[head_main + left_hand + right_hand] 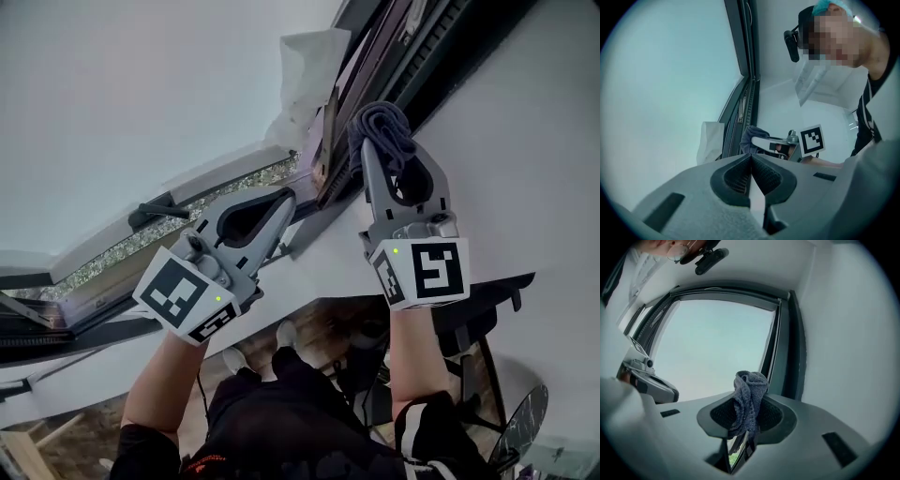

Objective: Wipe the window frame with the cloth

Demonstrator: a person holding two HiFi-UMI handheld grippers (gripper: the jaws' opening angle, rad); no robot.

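The right gripper has its jaws pinching the bunched grey cloth, the wad pushed out front at the dark window frame, likely so fabric rather than jaws rubs it. The left gripper, jaws pressed together on nothing, waits close beside the frame.

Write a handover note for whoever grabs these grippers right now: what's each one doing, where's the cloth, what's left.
Right gripper: jaws shut on the bunched grey cloth, held up by the dark window frame.
Left gripper: jaws shut, empty, close to the frame alongside the right one.
Done: cloth is gripped and at the frame; how much has been wiped cannot be told.
Left: wipe along the frame.
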